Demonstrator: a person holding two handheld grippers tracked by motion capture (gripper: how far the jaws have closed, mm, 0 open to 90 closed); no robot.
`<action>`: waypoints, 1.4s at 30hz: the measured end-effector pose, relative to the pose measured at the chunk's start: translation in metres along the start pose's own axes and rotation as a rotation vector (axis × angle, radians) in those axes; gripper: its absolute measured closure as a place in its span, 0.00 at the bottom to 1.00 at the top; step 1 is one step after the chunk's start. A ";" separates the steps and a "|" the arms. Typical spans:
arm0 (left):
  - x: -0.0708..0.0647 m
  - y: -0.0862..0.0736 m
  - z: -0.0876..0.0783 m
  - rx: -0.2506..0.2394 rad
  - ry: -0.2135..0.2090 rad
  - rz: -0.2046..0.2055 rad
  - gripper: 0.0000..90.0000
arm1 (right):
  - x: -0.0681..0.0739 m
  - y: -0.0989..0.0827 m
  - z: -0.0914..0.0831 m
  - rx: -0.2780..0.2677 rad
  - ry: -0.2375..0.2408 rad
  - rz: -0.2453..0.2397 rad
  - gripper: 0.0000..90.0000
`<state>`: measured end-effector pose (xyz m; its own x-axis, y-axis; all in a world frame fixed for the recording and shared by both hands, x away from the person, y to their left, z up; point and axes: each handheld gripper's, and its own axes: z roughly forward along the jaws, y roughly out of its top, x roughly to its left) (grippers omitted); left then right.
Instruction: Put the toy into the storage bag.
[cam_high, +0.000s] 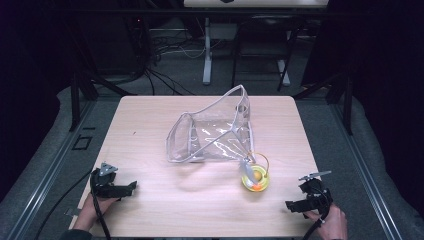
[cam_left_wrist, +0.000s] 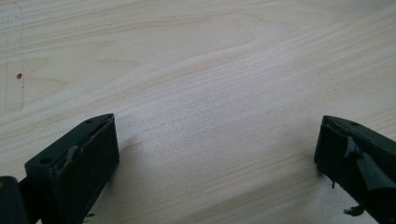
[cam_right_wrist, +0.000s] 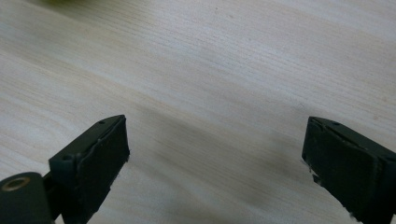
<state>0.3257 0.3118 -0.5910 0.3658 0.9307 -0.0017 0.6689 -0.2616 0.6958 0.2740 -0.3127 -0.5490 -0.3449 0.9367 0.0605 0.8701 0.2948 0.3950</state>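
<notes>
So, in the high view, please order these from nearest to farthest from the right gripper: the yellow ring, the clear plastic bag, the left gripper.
From the right gripper:
1. Yellow ring, just up and left of it.
2. Clear plastic bag, farther back, at the table's middle.
3. Left gripper, across the table at the near left edge.

Overhead overview; two close tabletop (cam_high: 150, 200) views

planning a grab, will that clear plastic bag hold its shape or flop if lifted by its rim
The clear plastic bag probably flops: its thin film is wrinkled and its rim sags unevenly. It looks light, so a push would likely slide it across the table. Glossy film may slip.
</notes>
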 end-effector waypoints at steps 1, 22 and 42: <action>0.000 -0.001 0.000 0.000 -0.003 -0.001 0.00 | 0.000 -0.001 0.001 0.006 -0.005 0.006 0.08; 0.005 -0.003 0.000 -0.025 -0.026 0.013 0.01 | 0.001 0.005 -0.015 0.130 -0.006 0.005 0.08; 0.007 -0.002 0.000 -0.022 -0.019 0.006 0.01 | 0.017 0.049 -0.055 0.202 0.027 -0.119 0.08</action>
<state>0.3266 0.3188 -0.5927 0.3817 0.9242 -0.0109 0.6525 -0.2611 0.7114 0.2912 -0.2928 -0.4785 -0.4563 0.8884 0.0499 0.8746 0.4375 0.2091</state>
